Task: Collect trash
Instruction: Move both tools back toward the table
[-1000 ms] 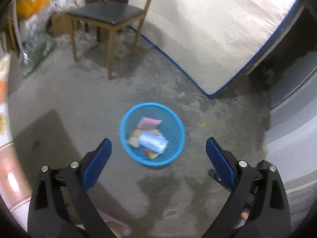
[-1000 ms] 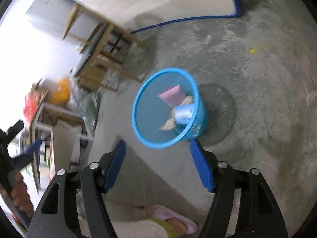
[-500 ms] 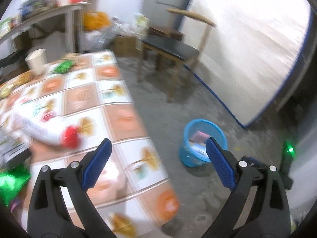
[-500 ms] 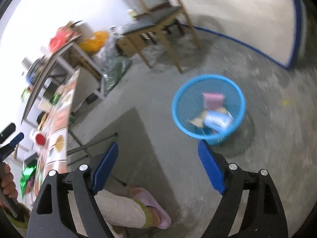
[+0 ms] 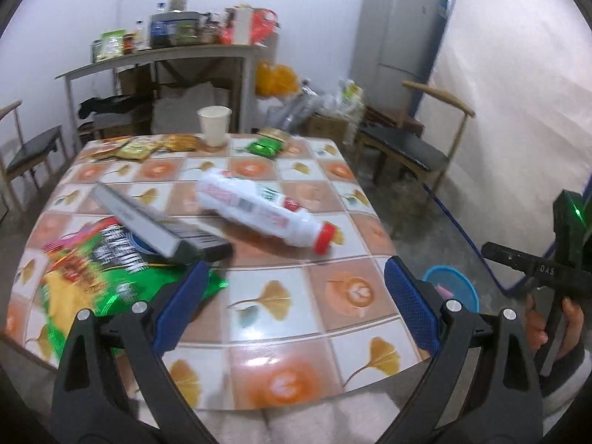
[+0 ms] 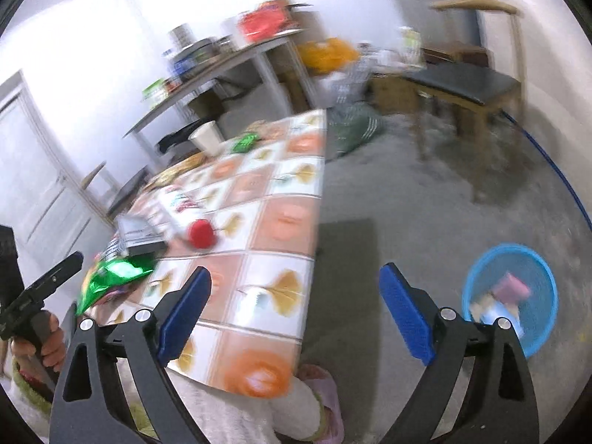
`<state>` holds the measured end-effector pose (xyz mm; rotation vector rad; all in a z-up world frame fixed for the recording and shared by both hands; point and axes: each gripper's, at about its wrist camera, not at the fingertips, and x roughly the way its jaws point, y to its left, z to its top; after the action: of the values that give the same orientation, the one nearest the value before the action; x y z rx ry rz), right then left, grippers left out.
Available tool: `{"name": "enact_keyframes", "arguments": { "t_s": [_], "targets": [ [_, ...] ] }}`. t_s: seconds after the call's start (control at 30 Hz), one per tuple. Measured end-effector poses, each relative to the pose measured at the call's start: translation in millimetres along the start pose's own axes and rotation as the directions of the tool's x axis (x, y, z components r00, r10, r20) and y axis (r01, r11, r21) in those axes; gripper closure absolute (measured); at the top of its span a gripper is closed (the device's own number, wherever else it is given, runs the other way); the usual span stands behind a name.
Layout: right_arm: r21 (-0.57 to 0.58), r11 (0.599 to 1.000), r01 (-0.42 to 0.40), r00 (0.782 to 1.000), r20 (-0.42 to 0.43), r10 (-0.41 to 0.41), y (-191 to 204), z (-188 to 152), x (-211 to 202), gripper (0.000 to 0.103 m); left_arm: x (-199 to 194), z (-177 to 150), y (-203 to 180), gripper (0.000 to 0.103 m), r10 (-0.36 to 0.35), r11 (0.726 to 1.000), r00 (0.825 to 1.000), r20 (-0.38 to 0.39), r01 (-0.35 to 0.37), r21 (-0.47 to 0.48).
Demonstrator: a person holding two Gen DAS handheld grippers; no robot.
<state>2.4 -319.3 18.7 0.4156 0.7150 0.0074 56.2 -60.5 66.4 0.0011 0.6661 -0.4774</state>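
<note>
Both views have swung up from the blue bin (image 6: 510,296) on the floor to the desk (image 5: 259,318). Left gripper (image 5: 292,305) fingers spread, empty; right gripper (image 6: 296,314) fingers opening, nothing between. White bottle (image 5: 259,211) lies ahead of left fingers: probably light, stiff, slick; grab mid-body. Green bag (image 5: 92,277) by left finger: soft, crinkly.

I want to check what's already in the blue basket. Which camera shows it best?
The right wrist view: the blue basket sits unobstructed on the floor, contents visible though blurred. In the left wrist view only its rim peeks past the table edge.
</note>
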Motion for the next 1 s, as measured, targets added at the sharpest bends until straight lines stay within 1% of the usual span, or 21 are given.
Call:
{"name": "enact_keyframes", "arguments": {
  "t_s": [0.13,0.2,0.3,0.4,0.5,0.6,0.67,0.77,0.9,0.97,1.0],
  "targets": [
    [-0.094,0.994,-0.064,0.998,-0.012,0.063,34,25,8,0.014,-15,-2,17,0.011,0.022,0.999,1.0,0.015,-0.022,-0.03],
    [-0.151,0.984,-0.091,0.996,-0.009,0.091,54,34,8,0.014,-19,-3,24,0.011,0.02,0.998,1.0,0.014,-0.019,-0.052],
    [-0.205,0.973,-0.105,0.994,-0.002,0.107,76,40,10,0.014,-21,-3,32,0.011,0.011,0.996,1.0,0.008,-0.01,-0.086],
    [-0.223,0.968,-0.115,0.993,-0.02,0.113,88,37,17,0.014,-20,-6,39,0.011,-0.005,0.994,1.0,-0.008,0.005,-0.106],
    [-0.201,0.971,-0.133,0.991,-0.059,0.123,91,31,26,0.014,-13,-13,43,0.011,-0.03,0.993,0.999,-0.04,0.025,-0.117],
    [-0.188,0.975,-0.121,0.991,-0.085,0.107,93,28,38,0.014,-3,-19,49,0.011,-0.062,0.99,0.995,-0.078,0.051,-0.133],
    [-0.188,0.977,-0.103,0.992,-0.096,0.086,98,28,46,0.014,2,-18,53,0.011,-0.093,0.986,0.992,-0.089,0.08,-0.145],
    [-0.192,0.976,-0.105,0.991,-0.104,0.086,106,32,52,0.014,2,-12,58,0.011,-0.131,0.984,0.989,-0.071,0.121,-0.129],
    [-0.221,0.97,-0.101,0.989,-0.131,0.073,127,49,75,0.014,-3,-5,69,0.011,-0.155,0.981,0.987,-0.043,0.149,-0.12],
    [-0.244,0.967,-0.076,0.987,-0.155,0.038,138,56,92,0.014,-5,-4,77,0.011,-0.163,0.978,0.986,-0.032,0.158,-0.133],
    [-0.262,0.965,-0.031,0.983,-0.181,-0.018,146,61,108,0.014,-5,-5,80,0.011,-0.163,0.978,0.986,-0.03,0.157,-0.139]
  ]
}}
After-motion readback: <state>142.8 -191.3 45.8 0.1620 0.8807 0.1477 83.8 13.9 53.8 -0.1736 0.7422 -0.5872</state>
